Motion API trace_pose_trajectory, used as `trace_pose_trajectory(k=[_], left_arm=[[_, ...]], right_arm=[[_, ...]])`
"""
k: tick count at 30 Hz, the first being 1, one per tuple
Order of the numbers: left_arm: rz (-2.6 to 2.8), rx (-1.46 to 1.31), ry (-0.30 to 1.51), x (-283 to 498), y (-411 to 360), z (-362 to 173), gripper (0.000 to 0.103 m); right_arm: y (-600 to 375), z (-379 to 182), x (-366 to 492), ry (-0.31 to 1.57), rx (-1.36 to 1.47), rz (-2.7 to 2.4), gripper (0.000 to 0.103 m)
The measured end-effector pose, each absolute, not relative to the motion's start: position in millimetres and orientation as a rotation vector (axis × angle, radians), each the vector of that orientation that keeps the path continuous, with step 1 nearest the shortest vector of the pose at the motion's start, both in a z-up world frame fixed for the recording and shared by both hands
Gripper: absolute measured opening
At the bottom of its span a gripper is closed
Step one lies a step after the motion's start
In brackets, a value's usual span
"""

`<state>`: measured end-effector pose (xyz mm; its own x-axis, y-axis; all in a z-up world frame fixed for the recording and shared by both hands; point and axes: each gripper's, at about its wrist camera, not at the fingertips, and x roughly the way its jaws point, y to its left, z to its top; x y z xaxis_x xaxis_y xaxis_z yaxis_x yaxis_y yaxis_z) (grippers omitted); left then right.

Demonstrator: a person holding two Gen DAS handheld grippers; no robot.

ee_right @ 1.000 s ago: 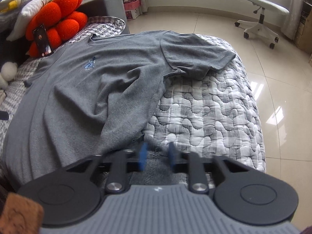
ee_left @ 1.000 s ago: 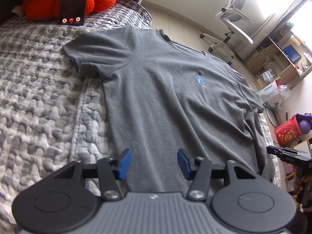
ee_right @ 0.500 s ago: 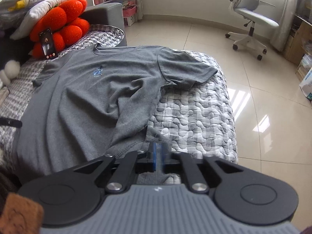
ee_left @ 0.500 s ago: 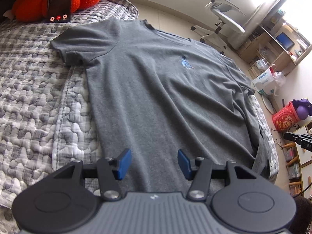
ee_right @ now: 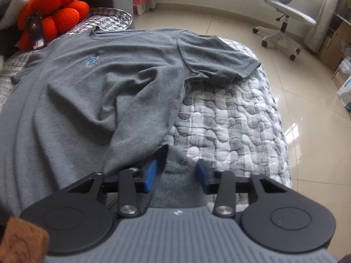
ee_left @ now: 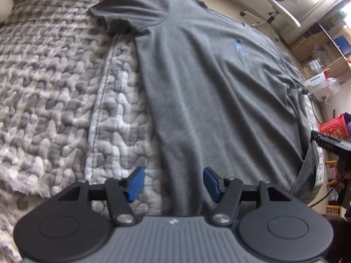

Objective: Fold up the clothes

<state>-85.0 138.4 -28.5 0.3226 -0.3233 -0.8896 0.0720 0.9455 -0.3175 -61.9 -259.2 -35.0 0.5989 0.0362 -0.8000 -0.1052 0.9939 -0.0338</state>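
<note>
- The left tool (ee_left: 173, 183) is being held with its blue pads spread wide and nothing between them, low over the shirt (ee_left: 219, 92) at its hem, near the left side edge.
- The shirt is lying face up and spread over the quilt (ee_left: 54, 92) of the bed, collar away from the tools, with the left sleeve (ee_left: 129, 13) stretched out flat.
- A small blue logo (ee_right: 92, 59) is showing on the chest, and loose creases are running through the middle of the cloth.
- The right sleeve (ee_right: 217, 57) is lying flat toward the bed's edge, with a ruck under the armpit.
- The right tool (ee_right: 176, 176) is being held released too, its pads apart, with the right hem corner lying bunched between them and not pinched.
- No fold is being shown in the shirt; the scene is fitting either a shirt being laid out and smoothed for folding, or hem corners being lined up for a grasp.
- For a fold, each tool is judged to need closing on a hem corner, both layers being caught together, since the thin cloth is likely to slip or drag creases along.
- A phone (ee_right: 36, 34) is leaning on an orange cushion (ee_right: 59, 6) beyond the collar, well apart from the tools.
</note>
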Motion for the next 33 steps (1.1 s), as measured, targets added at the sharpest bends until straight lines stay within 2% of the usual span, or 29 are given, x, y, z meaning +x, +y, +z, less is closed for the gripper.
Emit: trace_pose_trajectory(k=[2,3,19,25,33], left_arm=[[-0.26,-0.231,1.215,-87.3,137.8,-30.1,0.061],[-0.259,-0.233,1.213,-87.8,137.7,-30.6,0.061],[-0.258,-0.251,1.194,-89.9,142.2,-31.2,0.06],[-0.257,-0.245,1.197,-92.3,139.6,-27.6,0.06],[-0.281,-0.269,1.238,-105.7,142.0,-19.2,0.06]], right_arm=[[-261.2,-34.0,-62.2,0.922,-0.101,0.057,0.006],[-262.7,-32.1,-63.2,0.923,-0.103,0.047,0.005],[-294.5,32.1,-177.7,0.875,-0.173,0.033,0.004],[-304.5,23.5,-207.6,0.903,-0.21,0.031,0.003],[-329.3,-2.9,-202.5,0.964,-0.122,0.057,0.004]])
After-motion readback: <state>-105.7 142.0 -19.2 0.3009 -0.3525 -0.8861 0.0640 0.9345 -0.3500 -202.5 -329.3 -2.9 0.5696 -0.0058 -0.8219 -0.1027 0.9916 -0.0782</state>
